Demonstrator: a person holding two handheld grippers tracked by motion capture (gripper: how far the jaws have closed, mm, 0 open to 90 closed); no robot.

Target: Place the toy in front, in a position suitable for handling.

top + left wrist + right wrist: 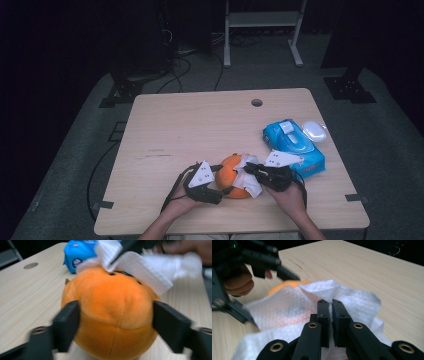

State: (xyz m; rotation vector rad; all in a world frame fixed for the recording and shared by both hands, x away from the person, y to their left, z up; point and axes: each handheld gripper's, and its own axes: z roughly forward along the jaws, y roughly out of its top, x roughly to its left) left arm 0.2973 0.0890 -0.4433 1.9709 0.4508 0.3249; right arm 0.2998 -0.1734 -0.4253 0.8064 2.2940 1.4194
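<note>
We see broad bare room on the surface [190, 125] to the left and toward the far edge, while the work sits close to the near edge. Our left gripper [115, 322] stands wide around the orange plush toy [110, 315], one jaw at each flank; whether the pads press it we cannot tell. The toy rests on the surface near the front, between the two grippers. Our right gripper [330, 315] is pinched tight on the white wipe [352, 300], draped over the toy's top. Just right of it, a blue wipes pack [294, 145] and a small white lid [314, 131] crowd the right edge. Beyond the surface lie grey floor, cables and a white frame.
</note>
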